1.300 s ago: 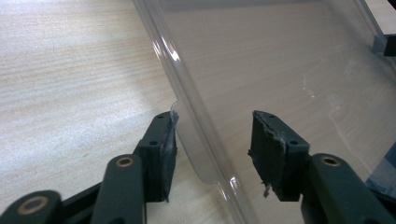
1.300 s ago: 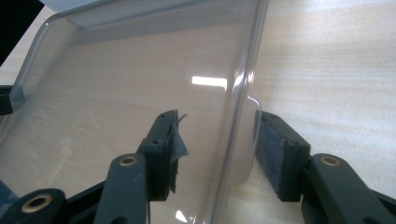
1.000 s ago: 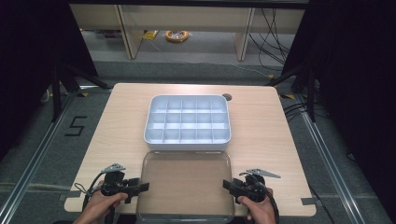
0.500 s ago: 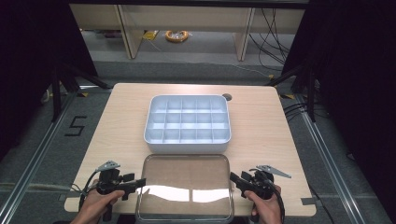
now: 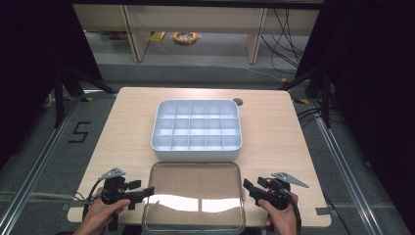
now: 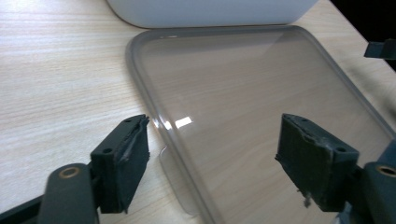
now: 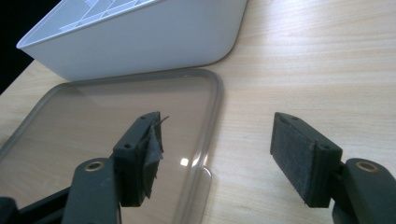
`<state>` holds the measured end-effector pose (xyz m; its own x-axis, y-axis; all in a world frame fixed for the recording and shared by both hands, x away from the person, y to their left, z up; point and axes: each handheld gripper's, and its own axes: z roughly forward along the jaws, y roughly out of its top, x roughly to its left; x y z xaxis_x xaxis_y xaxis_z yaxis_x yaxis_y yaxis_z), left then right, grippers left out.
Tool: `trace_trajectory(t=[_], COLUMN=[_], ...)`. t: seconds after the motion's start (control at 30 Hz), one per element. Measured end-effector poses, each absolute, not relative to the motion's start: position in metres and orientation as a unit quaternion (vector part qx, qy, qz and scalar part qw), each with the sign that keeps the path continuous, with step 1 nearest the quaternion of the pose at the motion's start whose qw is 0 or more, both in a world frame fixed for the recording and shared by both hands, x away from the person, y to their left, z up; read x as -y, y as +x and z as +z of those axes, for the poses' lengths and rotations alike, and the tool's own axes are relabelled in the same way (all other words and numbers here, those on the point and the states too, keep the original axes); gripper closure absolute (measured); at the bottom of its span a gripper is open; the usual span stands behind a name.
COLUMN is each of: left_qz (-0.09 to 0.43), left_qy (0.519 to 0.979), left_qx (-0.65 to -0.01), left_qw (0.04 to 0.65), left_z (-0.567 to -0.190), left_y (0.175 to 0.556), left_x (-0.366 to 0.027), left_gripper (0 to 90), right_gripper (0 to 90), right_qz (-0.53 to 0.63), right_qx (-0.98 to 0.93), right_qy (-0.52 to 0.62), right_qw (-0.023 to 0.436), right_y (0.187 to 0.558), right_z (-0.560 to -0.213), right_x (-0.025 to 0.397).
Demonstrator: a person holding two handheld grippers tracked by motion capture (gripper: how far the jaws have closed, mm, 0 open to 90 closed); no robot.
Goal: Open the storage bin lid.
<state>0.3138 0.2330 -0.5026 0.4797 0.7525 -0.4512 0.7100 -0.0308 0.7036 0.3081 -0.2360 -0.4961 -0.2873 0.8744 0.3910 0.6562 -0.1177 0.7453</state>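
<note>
A clear plastic lid (image 5: 194,196) lies flat on the wooden table near its front edge. Just behind it stands a white tray (image 5: 196,129) divided into several compartments. My left gripper (image 5: 147,192) is open at the lid's left rim. In the left gripper view the lid (image 6: 252,93) edge runs between the spread jaws of that gripper (image 6: 217,161), with nothing pinched. My right gripper (image 5: 248,187) is open at the right rim. In the right gripper view the lid (image 7: 116,116) edge passes between the jaws of that gripper (image 7: 219,158), with the tray (image 7: 140,42) beyond.
The table (image 5: 274,122) has a round cable hole (image 5: 238,102) at the back right. Bare wood lies on both sides of the tray. Floor rails, cables and shelving surround the table. The right gripper's tip (image 6: 380,49) shows across the lid in the left gripper view.
Both hands have drifted slightly outward, away from the lid's sides. The lid and tray stay in place, and a glare band now shows across the lid.
</note>
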Motion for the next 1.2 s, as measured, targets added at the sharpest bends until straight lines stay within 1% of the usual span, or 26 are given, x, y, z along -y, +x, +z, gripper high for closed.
trace_trajectory(t=[0.1,0.13,0.17,0.2,0.3,0.37,0.4,0.53,0.57,0.6,0.87,0.9,0.93,1.03,1.07,1.1,1.2], left_qz=[0.02,0.02,0.02,0.022,0.027,0.027,0.028,0.034,0.036,0.037,0.044,0.044,0.044,0.041,0.041,0.04,0.036], left_qy=[0.72,0.72,0.722,0.724,0.728,0.73,0.731,0.736,0.739,0.741,0.749,0.75,0.75,0.751,0.751,0.753,0.752], left_qx=[-0.506,-0.504,-0.501,-0.497,-0.488,-0.484,-0.482,-0.475,-0.472,-0.469,-0.462,-0.46,-0.459,-0.463,-0.46,-0.459,-0.458], left_qw=[0.475,0.476,0.478,0.477,0.481,0.482,0.482,0.482,0.48,0.479,0.473,0.473,0.474,0.47,0.471,0.47,0.473], left_z=[-0.503,-0.503,-0.503,-0.503,-0.501,-0.501,-0.501,-0.501,-0.5,-0.5,-0.501,-0.501,-0.501,-0.501,-0.502,-0.501,-0.501], left_y=[0.314,0.315,0.315,0.315,0.315,0.315,0.314,0.311,0.31,0.309,0.304,0.303,0.303,0.3,0.299,0.298,0.294], left_x=[-0.232,-0.231,-0.23,-0.23,-0.228,-0.228,-0.228,-0.228,-0.228,-0.228,-0.225,-0.225,-0.225,-0.226,-0.226,-0.227,-0.229], left_gripper=[22.6,21.7,21.3,21.0,20.5,20.3,20.3,19.9,19.7,19.7,19.7,19.7,19.7,19.8,19.8,19.8,19.8], right_gripper=[34.0,33.8,33.6,33.4,32.9,32.2,31.4,29.8,29.6,29.2,28.0,28.1,28.5,28.8,28.7,28.6,28.5], right_qz=[0.465,0.462,0.461,0.46,0.463,0.456,0.454,0.446,0.436,0.436,0.43,0.429,0.431,0.431,0.432,0.427,0.427], right_qx=[-0.66,-0.665,-0.653,-0.663,-0.673,-0.67,-0.684,-0.695,-0.687,-0.7,-0.714,-0.717,-0.714,-0.718,-0.705,-0.717,-0.719], right_qy=[0.576,0.571,0.589,0.576,0.56,0.572,0.554,0.547,0.568,0.549,0.537,0.532,0.535,0.529,0.547,0.532,0.532], right_qw=[0.126,0.137,0.117,0.132,0.139,0.129,0.14,0.139,0.123,0.134,0.126,0.137,0.133,0.14,0.128,0.142,0.133], right_y=[0.307,0.307,0.304,0.305,0.304,0.3,0.302,0.3,0.295,0.297,0.291,0.289,0.288,0.281,0.276,0.276,0.269], right_z=[-0.494,-0.495,-0.492,-0.492,-0.493,-0.49,-0.491,-0.492,-0.489,-0.49,-0.49,-0.491,-0.491,-0.491,-0.49,-0.491,-0.491], right_x=[0.236,0.237,0.233,0.235,0.233,0.23,0.232,0.228,0.224,0.227,0.226,0.226,0.226,0.226,0.224,0.228,0.229])
